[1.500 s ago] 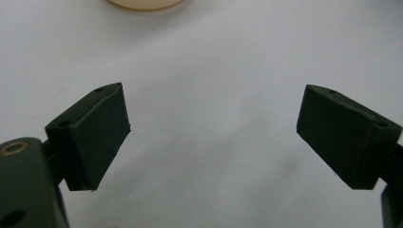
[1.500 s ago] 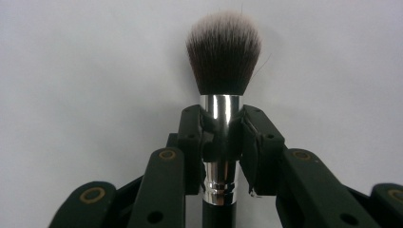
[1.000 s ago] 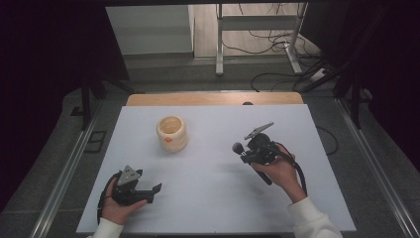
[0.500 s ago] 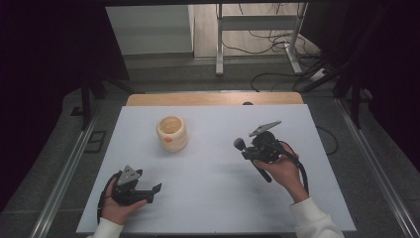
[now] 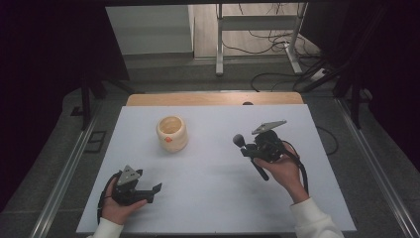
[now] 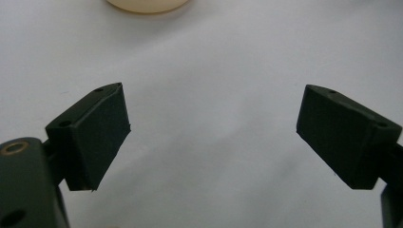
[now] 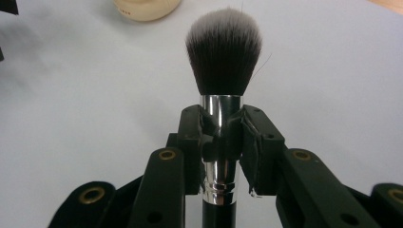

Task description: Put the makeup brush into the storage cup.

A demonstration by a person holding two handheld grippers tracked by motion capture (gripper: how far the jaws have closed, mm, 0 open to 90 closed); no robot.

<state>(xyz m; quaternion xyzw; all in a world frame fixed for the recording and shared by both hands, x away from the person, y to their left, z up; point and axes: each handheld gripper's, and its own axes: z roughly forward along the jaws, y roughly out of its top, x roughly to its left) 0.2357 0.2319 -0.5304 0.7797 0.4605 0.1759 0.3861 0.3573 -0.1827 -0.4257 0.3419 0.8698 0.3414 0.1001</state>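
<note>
The right gripper [image 7: 222,126] has its jaws pinched on the silver ferrule of a makeup brush [image 7: 223,52], just below the dark, grey-tipped bristles. In the high view that gripper [image 5: 250,148] is held above the right half of the white table [image 5: 213,198], the brush [image 5: 238,140] head pointing toward the cup and its black handle slanting down past the hand [image 5: 282,168]. The right gripper view alone shows the ferrule seated between the pads. The left gripper [image 6: 214,128] has its jaws spread wide with bare table between them; in the high view it [image 5: 154,191] rests low at the table's front left. A cream wooden cup [image 5: 172,133] stands upright near the table's middle, well apart from both.
</note>
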